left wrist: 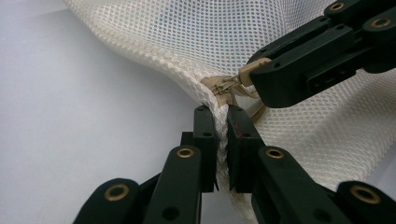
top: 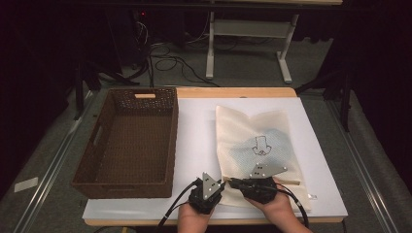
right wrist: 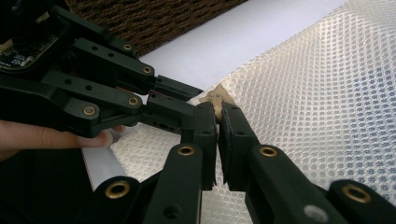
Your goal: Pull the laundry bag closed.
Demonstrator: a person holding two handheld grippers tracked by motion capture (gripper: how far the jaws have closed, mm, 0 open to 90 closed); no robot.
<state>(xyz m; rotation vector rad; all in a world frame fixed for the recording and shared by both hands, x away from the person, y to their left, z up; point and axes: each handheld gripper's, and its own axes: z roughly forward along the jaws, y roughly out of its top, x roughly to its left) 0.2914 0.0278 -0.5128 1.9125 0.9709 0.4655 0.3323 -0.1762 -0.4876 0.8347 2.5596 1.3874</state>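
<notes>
Both hands come in at the table's near edge, close together, each wrapped around a gripper. The left gripper [top: 217, 187] points rightward to the near left corner of the mesh bag [top: 257, 145]; the right gripper [top: 232, 183] points leftward to that same corner, so the two tips almost meet.

In the left gripper view, the left gripper's [left wrist: 222, 140] jaws are clamped on the bag's corded seam, the fabric pinched upright between the pads. Just beyond, the right gripper [left wrist: 254, 70] is closed on the tan zipper pull [left wrist: 246, 72], beside the zipper slider [left wrist: 227, 85].

In the right gripper view, the right gripper's [right wrist: 218, 122] jaws stand nearly together with the tan pull [right wrist: 217, 100] caught at their tips; a fingertip [right wrist: 100, 138] of the left hand shows under the left gripper's linkage.

The high view alone gives the layout: the bag lies flat on the white mat [top: 199, 136], a pale blue cloth with a dark printed outline [top: 265, 145] showing through the mesh. The brown wicker basket [top: 128, 141] sits well to the left with a strip of bare mat between. The bag's near edge lies close to the mat's front edge; bare mat borders the bag's right side.
</notes>
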